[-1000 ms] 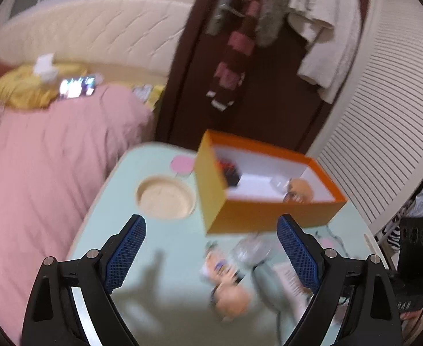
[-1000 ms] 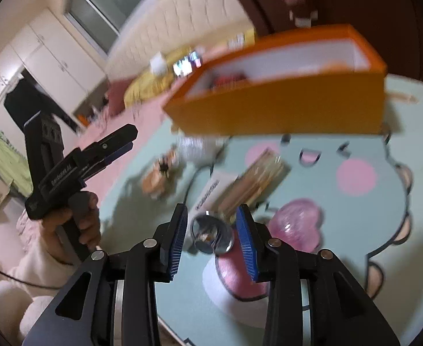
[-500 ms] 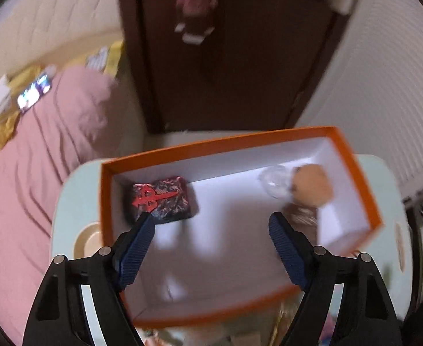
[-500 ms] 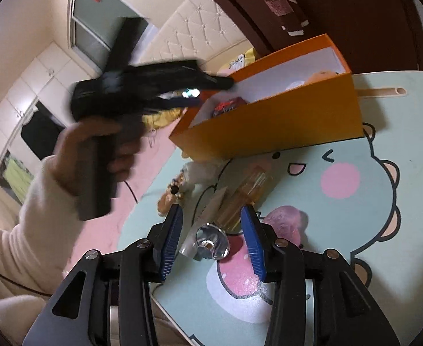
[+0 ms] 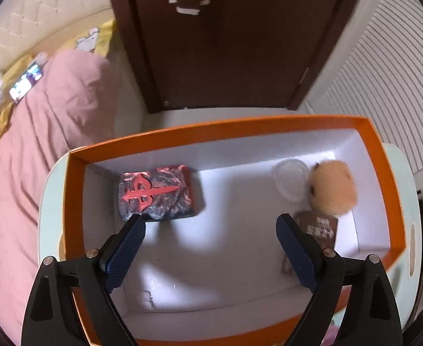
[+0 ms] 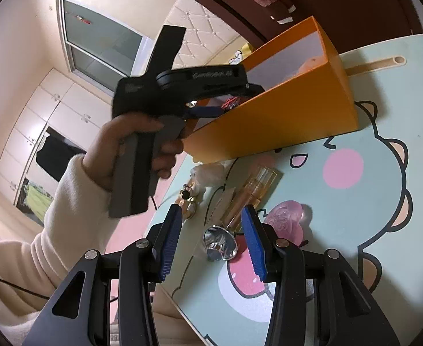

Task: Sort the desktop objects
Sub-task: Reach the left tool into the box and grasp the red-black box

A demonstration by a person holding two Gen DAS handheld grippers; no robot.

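Orange box (image 5: 220,132) | left gripper (image 5: 208,248) has swung over it, jaws opening, empty | plush (image 5: 334,187) lies inside at 2 o'clock | right gripper (image 6: 211,240) jaws part-open around funnel (image 6: 220,243), not gripping | table items remain unsorted.

Inside the orange box (image 5: 378,150): dark wallet with red emblem (image 5: 156,191) lying flat at left; clear lid (image 5: 289,177), tan plush toy (image 5: 334,191) (blurred) and brown booklet (image 5: 321,227) at right. On the tabletop (image 6: 384,92): amber perfume bottle (image 6: 251,193), pink heart dish (image 6: 286,216), silver funnel (image 6: 220,242).
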